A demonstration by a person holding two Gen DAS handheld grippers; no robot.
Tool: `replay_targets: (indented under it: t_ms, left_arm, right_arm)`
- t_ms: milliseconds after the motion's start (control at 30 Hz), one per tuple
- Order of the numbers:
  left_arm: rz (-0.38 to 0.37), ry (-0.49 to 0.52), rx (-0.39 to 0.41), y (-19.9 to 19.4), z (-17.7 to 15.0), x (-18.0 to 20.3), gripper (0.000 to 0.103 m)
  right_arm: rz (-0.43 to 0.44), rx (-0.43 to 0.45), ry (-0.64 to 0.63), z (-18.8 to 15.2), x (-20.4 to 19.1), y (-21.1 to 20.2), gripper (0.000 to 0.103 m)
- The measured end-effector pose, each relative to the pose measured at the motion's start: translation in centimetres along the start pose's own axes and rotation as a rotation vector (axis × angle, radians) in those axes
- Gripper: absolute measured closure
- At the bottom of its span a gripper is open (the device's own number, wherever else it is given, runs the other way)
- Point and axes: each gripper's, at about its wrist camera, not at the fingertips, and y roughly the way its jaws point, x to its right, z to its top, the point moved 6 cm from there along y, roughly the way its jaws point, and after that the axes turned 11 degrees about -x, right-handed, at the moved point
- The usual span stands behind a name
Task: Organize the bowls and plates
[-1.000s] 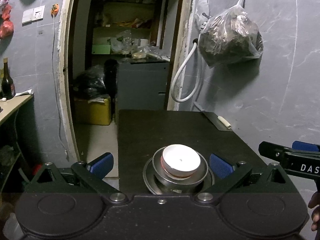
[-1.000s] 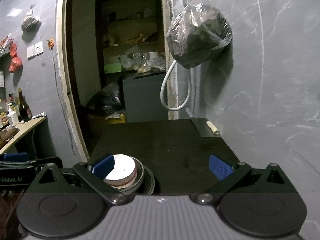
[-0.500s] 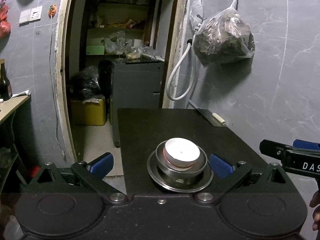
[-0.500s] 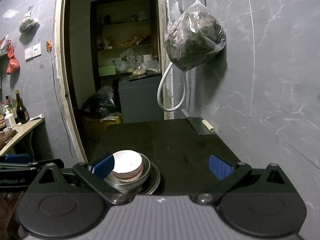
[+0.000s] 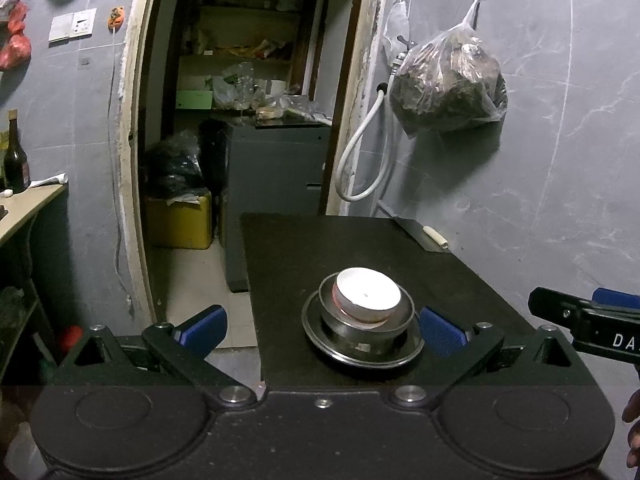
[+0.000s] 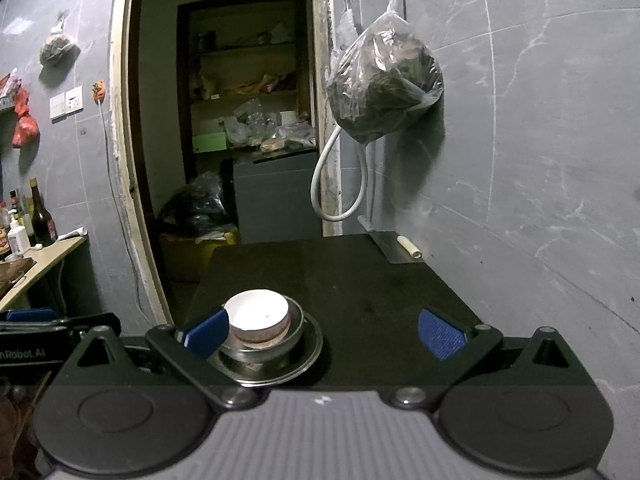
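Fingers [image 5: 442, 331] on both grippers spread, empty; white bowl [image 5: 368, 296] sits nested in steel bowl [image 5: 366, 322] on steel plate [image 5: 362, 350], stacking apparently finished.

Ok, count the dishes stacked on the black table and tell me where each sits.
3, nested in one stack near the table's front edge: a metal plate at the bottom, a metal bowl on it, a white bowl on top. Others could hide between.

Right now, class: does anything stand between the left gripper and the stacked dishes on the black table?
Nothing visible does. The left gripper is open, and the white bowl, metal bowl and metal plate sit stacked just ahead. The right gripper stays off to the side.
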Motion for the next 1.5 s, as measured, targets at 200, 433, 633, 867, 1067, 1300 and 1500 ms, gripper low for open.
replay_targets:
  t_ms: [200, 433, 633, 867, 1067, 1300, 1500]
  left_arm:
    - [0.006, 0.009, -0.001, -1.0, -0.9, -0.2, 0.001]
    - [0.014, 0.025, -0.025, -1.7, -2.3, -0.5, 0.001]
    - [0.012, 0.033, -0.041, -2.1, -3.2, -0.5, 0.001]
    - [0.01, 0.042, -0.061, -2.0, -3.9, -0.3, 0.001]
    - [-0.003, 0.047, -0.081, -1.7, -4.7, 0.0, 0.001]
    - [-0.009, 0.045, -0.107, -1.3, -5.6, 0.1, 0.001]
    - [-0.01, 0.042, -0.119, -1.1, -6.1, -0.1, 0.001]
  right_arm:
    - [0.009, -0.001, 0.006, -0.8, -0.2, -0.8, 0.0]
    - [0.022, -0.012, 0.021, -2.3, -0.5, -1.5, 0.0]
    - [0.025, -0.024, 0.024, -3.4, -0.5, -1.9, 0.0]
    - [0.013, -0.034, 0.033, -4.0, -0.1, -2.2, 0.0]
    - [0.009, -0.055, 0.034, -4.8, 0.1, -2.2, 0.0]
    - [-0.001, -0.088, 0.04, -5.9, 0.4, -2.0, 0.0]
    - [-0.005, -0.12, 0.046, -6.7, 0.6, -1.7, 0.0]
